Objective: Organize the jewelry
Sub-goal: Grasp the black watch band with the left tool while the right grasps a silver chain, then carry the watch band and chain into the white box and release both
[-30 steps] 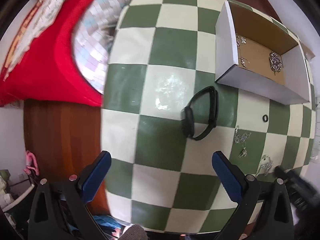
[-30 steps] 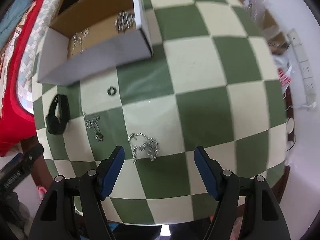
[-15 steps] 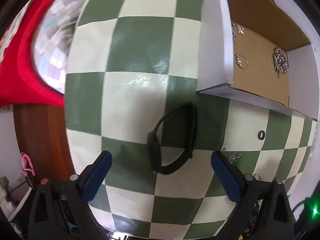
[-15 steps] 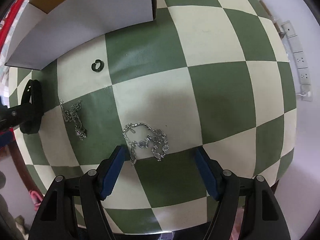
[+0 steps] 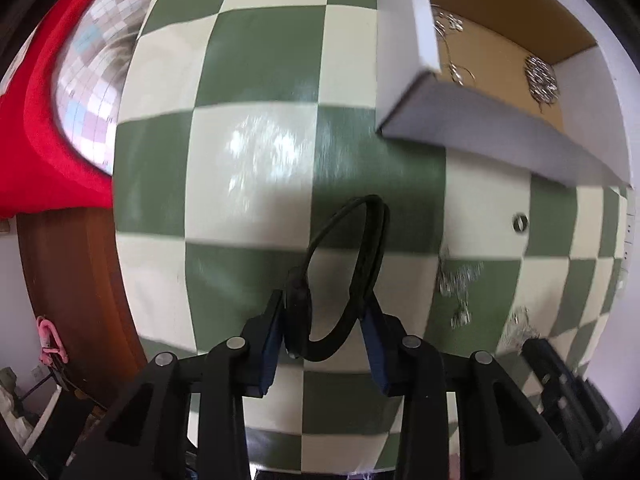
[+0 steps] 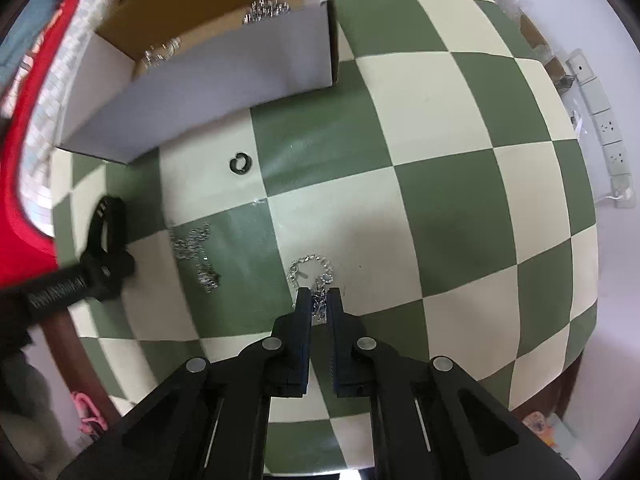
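Note:
My left gripper (image 5: 326, 320) is shut on a black wristband (image 5: 360, 248) that rests on the green and cream checkered table (image 5: 256, 160). My right gripper (image 6: 319, 306) is shut on a silver chain bracelet (image 6: 310, 266) on the table (image 6: 460, 208). A white cardboard box (image 5: 480, 136) with a brown floor holds several silver pieces (image 5: 540, 76); it also shows in the right wrist view (image 6: 224, 80). A second silver chain (image 6: 192, 244) and a small dark ring (image 6: 240, 162) lie between the box and the grippers; both also show in the left wrist view, the chain (image 5: 456, 280) and the ring (image 5: 520, 223).
Red cloth (image 5: 36, 128) and a pale patchwork fabric (image 5: 92, 80) lie left of the table. The brown floor (image 5: 72, 280) shows past the table's left edge. A white power strip (image 6: 604, 132) lies by the wall at right. The left gripper's arm (image 6: 80, 276) reaches in from the left.
Both grippers moved forward and down and closed. The left one has taken hold of the black wristband, the right one of the silver bracelet.

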The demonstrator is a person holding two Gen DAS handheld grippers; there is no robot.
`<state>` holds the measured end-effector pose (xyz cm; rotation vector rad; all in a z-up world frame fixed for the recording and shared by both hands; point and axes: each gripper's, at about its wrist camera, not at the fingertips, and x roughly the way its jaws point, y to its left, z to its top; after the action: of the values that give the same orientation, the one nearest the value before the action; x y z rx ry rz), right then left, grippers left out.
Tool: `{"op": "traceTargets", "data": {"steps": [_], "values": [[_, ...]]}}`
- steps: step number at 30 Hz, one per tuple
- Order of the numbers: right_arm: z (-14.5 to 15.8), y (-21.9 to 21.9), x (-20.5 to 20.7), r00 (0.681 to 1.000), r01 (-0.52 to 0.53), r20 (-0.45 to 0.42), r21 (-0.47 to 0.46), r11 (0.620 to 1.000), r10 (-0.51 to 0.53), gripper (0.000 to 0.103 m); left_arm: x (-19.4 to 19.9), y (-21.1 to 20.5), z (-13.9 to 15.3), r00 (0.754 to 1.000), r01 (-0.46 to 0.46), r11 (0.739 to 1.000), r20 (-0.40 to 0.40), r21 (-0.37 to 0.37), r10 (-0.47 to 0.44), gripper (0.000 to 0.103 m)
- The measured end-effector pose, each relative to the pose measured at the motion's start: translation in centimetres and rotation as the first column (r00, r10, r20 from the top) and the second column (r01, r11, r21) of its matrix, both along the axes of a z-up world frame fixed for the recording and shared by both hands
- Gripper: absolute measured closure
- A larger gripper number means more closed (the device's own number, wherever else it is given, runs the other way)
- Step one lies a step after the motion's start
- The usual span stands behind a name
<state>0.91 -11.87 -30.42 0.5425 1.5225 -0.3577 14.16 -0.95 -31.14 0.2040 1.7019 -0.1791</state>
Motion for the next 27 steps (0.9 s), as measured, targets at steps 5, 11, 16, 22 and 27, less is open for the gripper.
{"op": "traceTargets", "data": {"steps": [5, 11, 16, 22, 27], "values": [[1.9, -0.9, -2.6, 0.996, 0.062, 0.059, 0.082, 0.995, -0.067, 0.096, -2.6, 1.1, 2.1, 0.999, -0.031, 0.998, -0.009, -0.049, 0.031, 0.070], [7.1, -5.0, -0.9, 0.983, 0.083, 0.148, 0.142, 0.986, -0.104, 0.096, -4.6, 3.1, 6.3, 0.999, -0.050, 0.991, 0.010, -0.122, 0.051, 0.070], [12.6, -7.2, 0.8, 0.968, 0.055, 0.233, 0.169, 0.984, -0.094, 0.096, -3.2, 2.2, 11.5, 0.995, -0.037, 0.985, 0.081, -0.167, 0.051, 0.070], [17.2, -9.1, 3.9, 0.942, 0.022, 0.325, 0.178, 0.984, -0.080, 0.096, 0.9, -0.3, 15.6, 0.980, 0.030, 0.986, 0.200, -0.162, 0.003, 0.070], [18.8, -9.6, 7.1, 0.925, 0.016, 0.372, 0.164, 0.986, -0.077, 0.096, 3.4, -2.2, 15.5, 0.973, 0.040, 0.983, 0.231, -0.177, 0.002, 0.070]]}}
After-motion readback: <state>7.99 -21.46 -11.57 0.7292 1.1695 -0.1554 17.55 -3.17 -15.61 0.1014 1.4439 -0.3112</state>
